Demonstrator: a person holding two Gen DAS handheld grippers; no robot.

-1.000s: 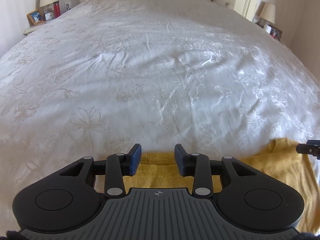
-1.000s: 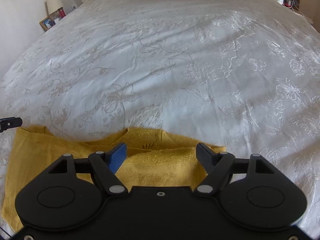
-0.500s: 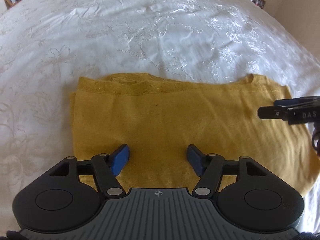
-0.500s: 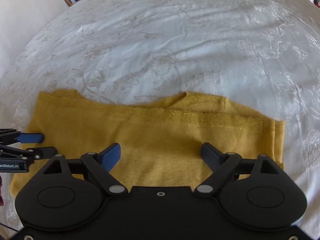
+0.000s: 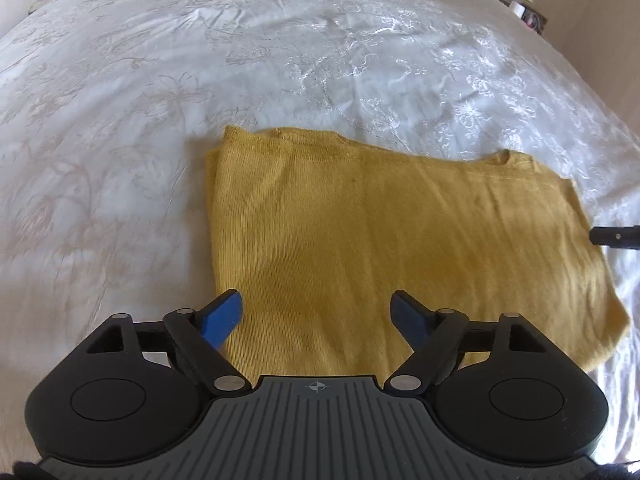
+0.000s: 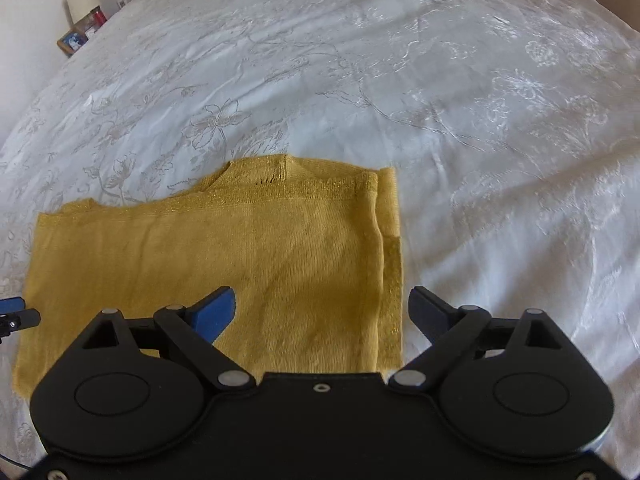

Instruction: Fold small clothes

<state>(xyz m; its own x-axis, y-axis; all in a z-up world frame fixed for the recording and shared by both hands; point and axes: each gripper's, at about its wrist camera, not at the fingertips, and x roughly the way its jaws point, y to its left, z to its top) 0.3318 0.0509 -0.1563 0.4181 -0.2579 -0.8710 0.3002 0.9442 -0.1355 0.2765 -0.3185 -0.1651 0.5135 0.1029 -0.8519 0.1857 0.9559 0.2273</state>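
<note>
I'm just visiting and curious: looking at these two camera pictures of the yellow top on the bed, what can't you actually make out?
- Near edge of the yellow garment: hidden in both wrist views by each gripper's own body.
- Right gripper: only a fingertip shows at the left view's edge.
- Left gripper: likewise cut off in the right view.
- Nightstand items: too small to identify.
- How many layers are folded: cannot tell.

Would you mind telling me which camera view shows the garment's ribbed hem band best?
The right wrist view: the mustard garment shows its ribbed hem band sharply along the far edge, with a small hole beside it. The left wrist view shows the garment whole, but the band is only a faint far edge.
</note>
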